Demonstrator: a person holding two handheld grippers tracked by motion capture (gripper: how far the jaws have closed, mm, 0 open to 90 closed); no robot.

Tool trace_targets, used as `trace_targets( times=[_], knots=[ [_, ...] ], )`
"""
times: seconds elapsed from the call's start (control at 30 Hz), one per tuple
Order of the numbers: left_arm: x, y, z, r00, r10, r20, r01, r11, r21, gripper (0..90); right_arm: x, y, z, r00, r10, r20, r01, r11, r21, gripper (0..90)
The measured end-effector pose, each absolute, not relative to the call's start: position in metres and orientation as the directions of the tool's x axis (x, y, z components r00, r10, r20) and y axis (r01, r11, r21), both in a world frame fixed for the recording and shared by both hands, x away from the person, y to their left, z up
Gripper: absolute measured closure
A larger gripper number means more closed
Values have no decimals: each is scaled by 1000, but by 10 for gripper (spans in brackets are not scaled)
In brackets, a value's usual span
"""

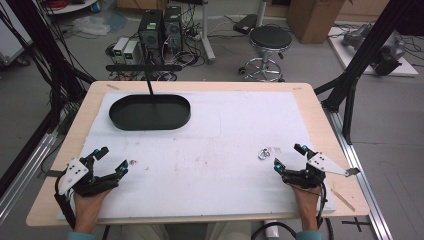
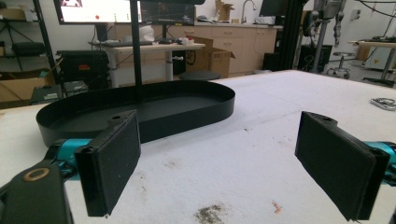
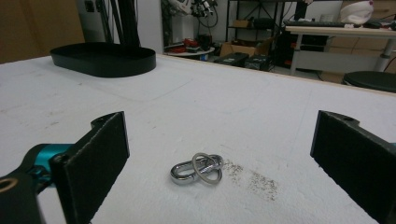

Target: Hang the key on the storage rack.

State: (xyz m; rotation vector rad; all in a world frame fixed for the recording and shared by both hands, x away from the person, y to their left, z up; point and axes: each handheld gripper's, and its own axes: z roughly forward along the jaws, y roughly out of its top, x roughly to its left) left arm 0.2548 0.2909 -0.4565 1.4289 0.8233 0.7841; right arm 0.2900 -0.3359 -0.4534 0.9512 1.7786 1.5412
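Two grippers rest near my edge of the table in the high view: my left gripper (image 1: 111, 161) at the left, my right gripper (image 1: 289, 156) at the right, both with jaws spread and nothing between them. A small silvery carabiner (image 1: 263, 153) with a ring on it lies on the white mat (image 1: 215, 130), just beside my right gripper, ahead of it and slightly toward the table's middle, well apart from my left. A black oval tray (image 1: 150, 112) sits at the far left of the mat. In the left gripper view, my left gripper (image 2: 233, 163) stands wide open over bare mat, the tray (image 2: 140, 109) ahead, the carabiner (image 2: 384, 103) far off at the right edge. In the right gripper view, my right gripper (image 3: 219, 163) gapes wide and the carabiner (image 3: 196, 170) lies flat between the jaws' line of sight, close ahead, untouched, its long axis running across the view, roughly jaw to jaw. I judge my right hand is the one to reach it, with a short forward advance.
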Motion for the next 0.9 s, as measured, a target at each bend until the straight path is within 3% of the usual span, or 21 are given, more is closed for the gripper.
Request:
trace_targets(
  times=[0.9],
  knots=[
    [254, 291, -457, 512, 859, -15, 12, 11, 1000, 148, 290, -340, -454, -569, 821, 50, 127, 27, 992, 38]
  ],
)
